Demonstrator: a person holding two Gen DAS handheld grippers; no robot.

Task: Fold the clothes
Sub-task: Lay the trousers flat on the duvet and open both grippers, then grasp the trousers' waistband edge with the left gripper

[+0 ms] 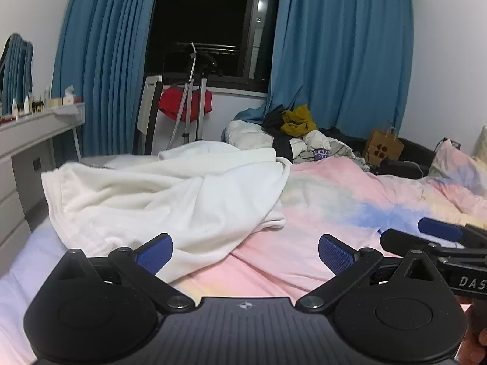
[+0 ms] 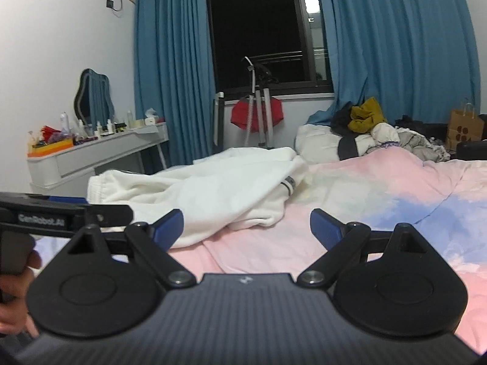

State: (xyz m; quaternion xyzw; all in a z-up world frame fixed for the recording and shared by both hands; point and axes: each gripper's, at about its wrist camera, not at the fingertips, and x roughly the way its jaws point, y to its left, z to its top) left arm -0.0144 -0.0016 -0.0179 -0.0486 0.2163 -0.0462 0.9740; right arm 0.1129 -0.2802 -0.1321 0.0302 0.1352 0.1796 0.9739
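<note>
A crumpled white garment [image 1: 170,194] lies on the pastel pink-and-blue bed cover [image 1: 328,200]. It also shows in the right wrist view [image 2: 213,188], with an elastic hem at its left end and a striped cuff. My left gripper [image 1: 245,254] is open and empty, its left pad just over the garment's near edge. My right gripper [image 2: 247,228] is open and empty, hovering at the garment's near right corner. The right gripper shows at the right edge of the left wrist view [image 1: 438,234], and the left gripper at the left edge of the right wrist view [image 2: 67,213].
A pile of mixed clothes [image 2: 371,133] with a mustard piece lies at the bed's far end. A paper bag [image 2: 462,127] stands far right. A grey dressing table [image 2: 97,152] with bottles is on the left. A garment steamer [image 2: 258,112] stands by the window.
</note>
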